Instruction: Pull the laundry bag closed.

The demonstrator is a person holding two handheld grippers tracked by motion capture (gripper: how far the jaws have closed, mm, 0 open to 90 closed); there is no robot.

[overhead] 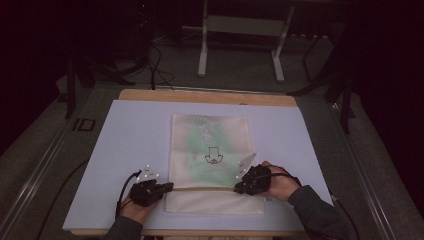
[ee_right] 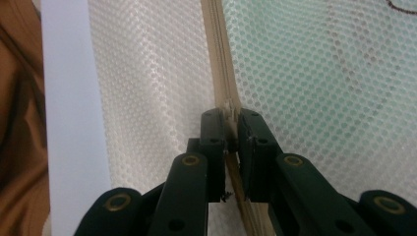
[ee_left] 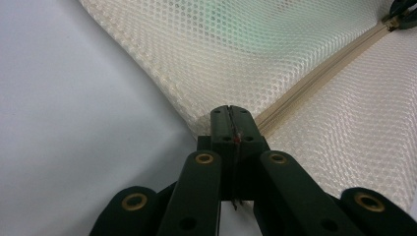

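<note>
White table cover (overhead: pixel 130 130): mesh bag (overhead: pixel 210 135) lies flat. Left gripper (overhead: pixel 165 188) clamps its 9 o'clock edge as anchor; right gripper (overhead: pixel 239 187) pinches the zipper (overhead: pixel 202 189) pull at 3 o'clock.

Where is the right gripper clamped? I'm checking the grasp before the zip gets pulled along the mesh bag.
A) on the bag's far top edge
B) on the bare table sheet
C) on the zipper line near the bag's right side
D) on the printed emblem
C: the right gripper has its jaws closed around the beige zipper of the mesh bag, near its right side; the left gripper pinches the bag's left end.
</note>
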